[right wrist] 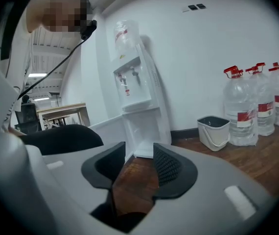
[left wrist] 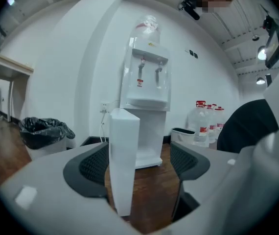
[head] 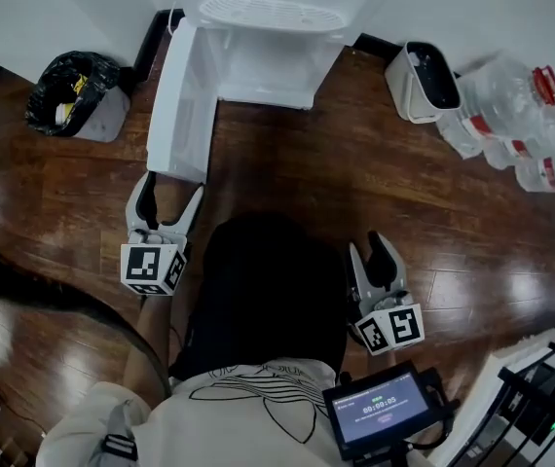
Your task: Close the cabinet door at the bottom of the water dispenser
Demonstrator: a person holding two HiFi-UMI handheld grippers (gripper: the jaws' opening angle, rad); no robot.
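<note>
The white water dispenser [head: 273, 27] stands against the far wall. Its bottom cabinet door [head: 182, 105] is swung wide open and points toward me. My left gripper [head: 171, 185] is open at the door's free end. In the left gripper view the door [left wrist: 124, 155] stands edge-on between the jaws, closer to the left pad, and neither pad presses on it. My right gripper [head: 368, 246] hangs over bare wood floor on the right, open with nothing between its fingers. In the right gripper view the dispenser [right wrist: 134, 87] shows ahead, its open cabinet behind the jaws.
A bin lined with a black bag [head: 75, 93] sits left of the dispenser. A white bucket [head: 424, 81] and several water bottles [head: 526, 125] stand to its right. A small screen [head: 385, 409] hangs at my chest, and a dark rack [head: 540, 397] fills the bottom right corner.
</note>
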